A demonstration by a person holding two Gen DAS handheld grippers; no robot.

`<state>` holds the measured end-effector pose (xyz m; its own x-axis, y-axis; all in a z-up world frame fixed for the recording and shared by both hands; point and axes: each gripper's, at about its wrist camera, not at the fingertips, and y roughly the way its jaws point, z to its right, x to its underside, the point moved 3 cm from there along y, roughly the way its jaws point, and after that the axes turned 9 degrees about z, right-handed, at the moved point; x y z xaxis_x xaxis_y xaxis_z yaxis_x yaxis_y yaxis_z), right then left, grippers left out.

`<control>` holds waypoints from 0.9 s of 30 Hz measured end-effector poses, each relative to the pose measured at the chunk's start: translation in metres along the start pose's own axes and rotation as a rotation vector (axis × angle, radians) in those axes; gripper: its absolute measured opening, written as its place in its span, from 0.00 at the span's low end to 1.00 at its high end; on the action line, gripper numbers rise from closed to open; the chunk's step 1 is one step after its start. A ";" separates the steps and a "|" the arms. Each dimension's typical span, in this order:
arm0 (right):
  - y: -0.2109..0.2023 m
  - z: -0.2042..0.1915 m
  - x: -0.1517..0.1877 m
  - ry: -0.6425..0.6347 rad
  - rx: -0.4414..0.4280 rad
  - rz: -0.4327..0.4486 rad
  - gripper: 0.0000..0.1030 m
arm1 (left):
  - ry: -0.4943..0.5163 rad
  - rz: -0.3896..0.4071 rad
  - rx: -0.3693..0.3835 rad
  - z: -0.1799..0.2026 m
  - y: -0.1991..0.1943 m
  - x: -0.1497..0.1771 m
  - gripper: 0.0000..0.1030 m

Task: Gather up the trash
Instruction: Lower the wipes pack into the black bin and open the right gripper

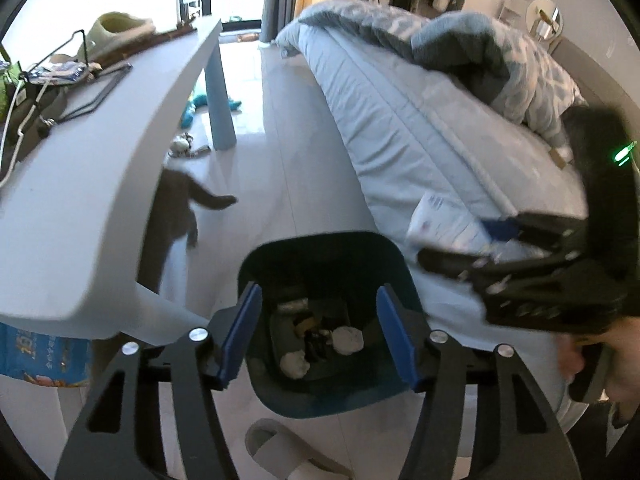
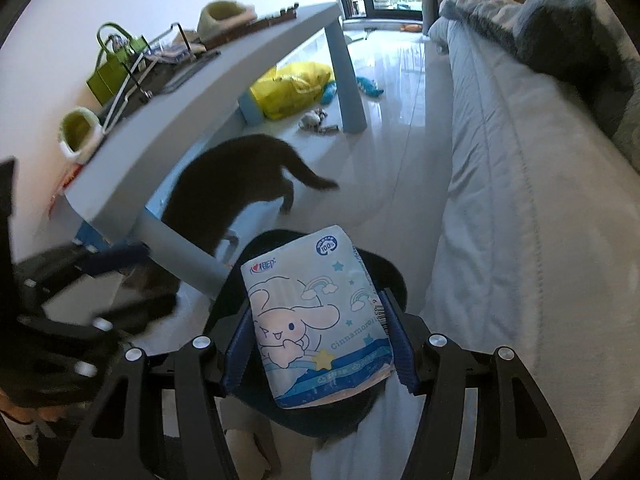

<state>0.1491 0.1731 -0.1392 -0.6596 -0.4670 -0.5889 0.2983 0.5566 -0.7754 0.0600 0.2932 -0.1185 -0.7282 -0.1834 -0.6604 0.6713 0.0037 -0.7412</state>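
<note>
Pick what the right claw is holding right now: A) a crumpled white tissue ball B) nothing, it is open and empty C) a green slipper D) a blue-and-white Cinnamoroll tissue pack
D. In the right wrist view the right claw is shut on the tissue pack, its blue pads pressed against both sides, above the dark trash bin; the left claw hangs open over the bin.

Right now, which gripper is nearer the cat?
Left, likely. The left gripper hangs open over the bin, toward the cat; the right gripper sits bed-side, holding the tissue pack.
</note>
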 end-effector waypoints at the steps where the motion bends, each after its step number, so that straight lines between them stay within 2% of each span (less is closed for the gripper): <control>1: 0.004 -0.001 0.002 -0.001 0.004 -0.010 0.58 | -0.003 0.009 -0.002 -0.001 -0.003 -0.002 0.58; 9: 0.042 -0.011 0.021 -0.022 0.024 -0.098 0.59 | -0.009 0.132 0.037 -0.001 -0.033 -0.020 0.45; 14: 0.066 -0.014 0.035 -0.034 0.044 -0.154 0.59 | -0.006 0.213 0.075 0.009 -0.051 -0.032 0.43; 22: 0.090 -0.017 0.052 -0.075 0.080 -0.225 0.60 | -0.010 0.293 0.108 0.017 -0.072 -0.045 0.42; 24: 0.096 -0.018 0.058 -0.085 0.085 -0.264 0.72 | -0.008 0.308 0.107 0.019 -0.076 -0.047 0.42; 26: 0.097 -0.017 0.062 -0.093 0.105 -0.272 0.79 | -0.007 0.319 0.107 0.020 -0.080 -0.049 0.42; 27: 0.097 -0.017 0.063 -0.094 0.109 -0.274 0.79 | -0.007 0.326 0.107 0.021 -0.082 -0.051 0.42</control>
<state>0.1247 0.2096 -0.2477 -0.6609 -0.6537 -0.3687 0.1933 0.3264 -0.9252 0.0452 0.2818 -0.0217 -0.4723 -0.1964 -0.8593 0.8795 -0.0395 -0.4743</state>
